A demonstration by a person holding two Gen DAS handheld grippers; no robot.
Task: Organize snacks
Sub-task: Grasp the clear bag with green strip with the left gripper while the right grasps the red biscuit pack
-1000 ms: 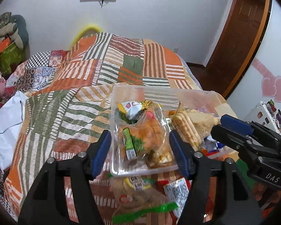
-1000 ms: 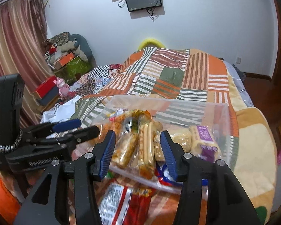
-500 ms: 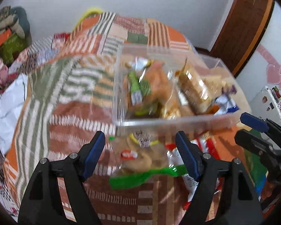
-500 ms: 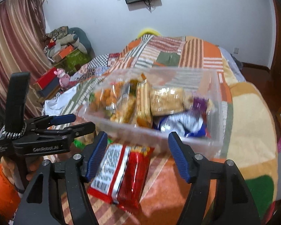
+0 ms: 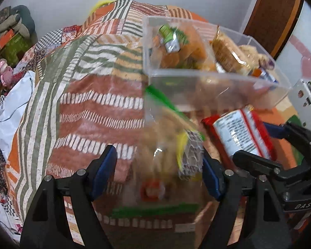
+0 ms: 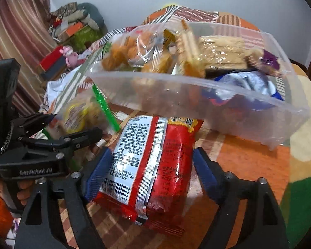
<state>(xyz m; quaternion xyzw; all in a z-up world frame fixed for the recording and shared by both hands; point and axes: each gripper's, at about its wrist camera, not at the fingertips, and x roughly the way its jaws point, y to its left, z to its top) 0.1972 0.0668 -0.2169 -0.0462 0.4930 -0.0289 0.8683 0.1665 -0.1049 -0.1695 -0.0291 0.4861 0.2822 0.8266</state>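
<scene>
A clear plastic box [image 5: 217, 85] [image 6: 197, 95] filled with snack packets stands on the patchwork bedspread. In front of it lie a clear snack bag with a green strip [image 5: 168, 151] [image 6: 87, 112] and a red noodle packet [image 6: 151, 161] [image 5: 242, 132]. My left gripper [image 5: 157, 174] [image 6: 51, 141] is open, its fingers either side of the clear bag, the left pad apart from it. My right gripper [image 6: 151, 174] [image 5: 280, 151] straddles the red packet. Its jaws are opening and the right pad stands off the packet.
The bedspread [image 5: 89, 108] runs far back to a white wall. A heap of boxes and soft toys [image 6: 72, 33] lies at the left, with a striped curtain [image 6: 16, 31] beside it. White cloth [image 5: 8, 108] hangs at the bed's left edge. A wooden door [image 5: 273, 16] stands at the right.
Both grippers have drawn back from the box and sunk toward the packets lying in front of it. Both jaws now stand wider, the right one most.
</scene>
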